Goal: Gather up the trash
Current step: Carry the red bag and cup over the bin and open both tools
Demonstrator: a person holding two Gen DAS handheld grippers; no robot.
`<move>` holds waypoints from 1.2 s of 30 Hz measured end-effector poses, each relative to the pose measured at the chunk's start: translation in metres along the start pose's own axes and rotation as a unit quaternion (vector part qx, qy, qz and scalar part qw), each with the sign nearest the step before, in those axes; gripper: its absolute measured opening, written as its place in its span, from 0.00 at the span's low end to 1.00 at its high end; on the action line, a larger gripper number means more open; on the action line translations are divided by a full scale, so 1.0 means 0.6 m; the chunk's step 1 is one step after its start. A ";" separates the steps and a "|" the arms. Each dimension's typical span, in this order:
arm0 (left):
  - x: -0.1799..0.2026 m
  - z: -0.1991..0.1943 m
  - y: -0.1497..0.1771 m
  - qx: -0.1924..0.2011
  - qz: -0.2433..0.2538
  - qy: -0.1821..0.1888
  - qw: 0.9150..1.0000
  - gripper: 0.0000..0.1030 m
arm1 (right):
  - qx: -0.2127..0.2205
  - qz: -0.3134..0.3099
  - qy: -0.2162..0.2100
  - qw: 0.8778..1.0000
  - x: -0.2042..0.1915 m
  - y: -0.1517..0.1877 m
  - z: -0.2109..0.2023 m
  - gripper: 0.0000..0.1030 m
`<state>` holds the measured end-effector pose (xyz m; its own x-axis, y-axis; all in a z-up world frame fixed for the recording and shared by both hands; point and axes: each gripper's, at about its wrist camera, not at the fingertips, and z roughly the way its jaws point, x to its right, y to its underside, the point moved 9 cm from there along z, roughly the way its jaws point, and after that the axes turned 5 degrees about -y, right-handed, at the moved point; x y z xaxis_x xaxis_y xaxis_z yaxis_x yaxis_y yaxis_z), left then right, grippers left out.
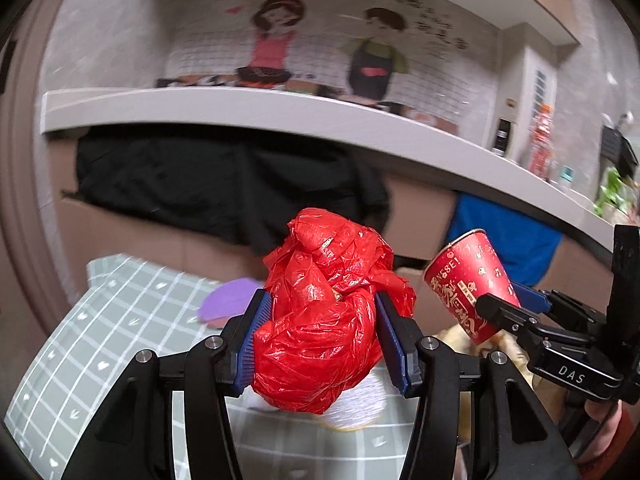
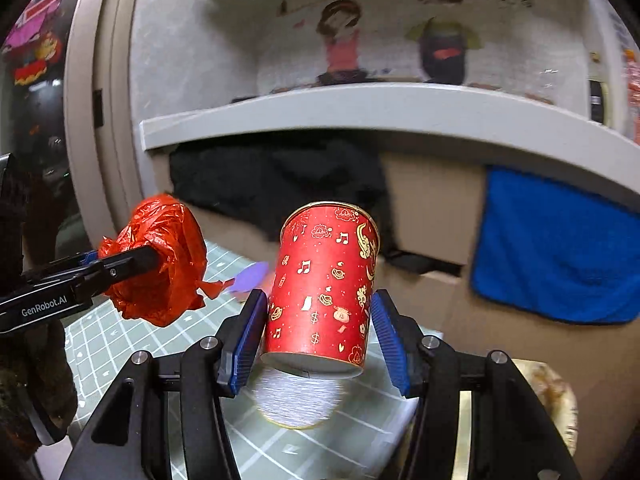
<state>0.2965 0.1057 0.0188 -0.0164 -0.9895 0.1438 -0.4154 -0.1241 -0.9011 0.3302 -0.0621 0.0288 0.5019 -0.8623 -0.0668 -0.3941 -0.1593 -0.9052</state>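
both grippers are black, with angular linkage arms, round silver pivot screws and ribbed blue pads on the fingers. the left gripper (image 1: 324, 336) has "genrobot.ai" in white on its side where it shows left of the right gripper (image 2: 320, 330), whose body reads "das". a dark reddish cuff shows just below that lettering.

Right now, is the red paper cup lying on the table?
No, the red paper cup is held in the air between the right gripper jaws, above the table.
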 end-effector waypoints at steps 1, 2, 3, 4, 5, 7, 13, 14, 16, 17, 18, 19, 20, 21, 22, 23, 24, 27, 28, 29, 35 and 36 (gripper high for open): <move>0.018 0.002 -0.002 0.001 0.005 0.006 1.000 0.51 | 0.005 0.003 0.008 1.000 0.017 -0.001 -0.015 0.49; 0.040 0.004 -0.005 0.002 0.012 0.013 1.000 0.51 | 0.009 0.006 0.014 1.000 0.029 -0.001 -0.024 0.49; 0.061 0.007 -0.007 0.002 0.018 0.019 1.000 0.51 | 0.013 0.011 0.023 1.000 0.046 0.000 -0.038 0.49; 0.088 0.011 -0.009 0.003 0.026 0.029 0.999 0.51 | 0.018 0.016 0.032 0.999 0.064 0.002 -0.052 0.49; 0.108 0.014 -0.010 0.003 0.033 0.036 0.999 0.51 | 0.021 0.021 0.038 0.999 0.078 0.004 -0.063 0.49; 0.153 0.022 -0.013 0.003 0.048 0.050 0.998 0.51 | 0.029 0.031 0.053 0.998 0.112 0.007 -0.090 0.49; 0.263 0.043 -0.009 0.004 0.080 0.083 0.993 0.51 | 0.049 0.057 0.099 0.992 0.204 0.017 -0.156 0.49; 0.279 0.046 -0.008 0.004 0.084 0.088 0.993 0.51 | 0.051 0.060 0.103 0.991 0.215 0.020 -0.164 0.49; 0.310 0.051 -0.005 0.006 0.093 0.095 0.991 0.51 | 0.055 0.067 0.115 0.990 0.240 0.026 -0.179 0.49; 0.321 0.055 -0.003 0.006 0.097 0.098 0.990 0.51 | 0.055 0.068 0.119 0.989 0.248 0.030 -0.185 0.49; 0.333 0.059 -0.001 0.005 0.099 0.102 0.990 0.51 | 0.057 0.070 0.125 0.988 0.259 0.034 -0.191 0.49; 0.347 0.065 0.001 0.002 0.103 0.106 0.989 0.51 | 0.057 0.073 0.129 0.987 0.267 0.037 -0.195 0.49; 0.356 0.066 0.006 0.000 0.105 0.109 0.989 0.51 | 0.057 0.074 0.131 0.987 0.273 0.041 -0.198 0.49; 0.368 0.071 0.008 -0.002 0.107 0.112 0.988 0.51 | 0.058 0.077 0.134 0.986 0.283 0.045 -0.202 0.49; 0.373 0.073 0.013 -0.003 0.108 0.115 0.987 0.51 | 0.057 0.078 0.137 0.986 0.290 0.049 -0.204 0.49; 0.381 0.077 0.017 -0.005 0.108 0.120 0.987 0.51 | 0.057 0.080 0.140 0.985 0.296 0.054 -0.206 0.49; 0.387 0.081 0.021 -0.007 0.108 0.124 0.986 0.51 | 0.056 0.083 0.142 0.985 0.303 0.059 -0.207 0.49; 0.401 0.100 0.038 -0.021 0.106 0.135 0.985 0.51 | 0.051 0.094 0.144 0.984 0.324 0.076 -0.206 0.49; 0.406 0.109 0.045 -0.028 0.105 0.138 0.984 0.51 | 0.047 0.098 0.145 0.983 0.331 0.083 -0.203 0.49; 0.411 0.118 0.053 -0.036 0.105 0.139 0.984 0.51 | 0.044 0.100 0.145 0.983 0.336 0.089 -0.201 0.49; 0.430 0.165 0.096 -0.072 0.103 0.149 0.981 0.51 | 0.025 0.120 0.143 0.982 0.363 0.120 -0.180 0.49; 0.432 0.172 0.101 -0.076 0.104 0.149 0.980 0.51 | 0.021 0.123 0.142 0.982 0.368 0.124 -0.176 0.49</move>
<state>0.3610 -0.1659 -0.0406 -0.3710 -0.9235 0.0975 -0.5058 0.1129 -0.8552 0.3302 -0.3150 -0.0091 0.1589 -0.9722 -0.1718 -0.4408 0.0858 -0.8935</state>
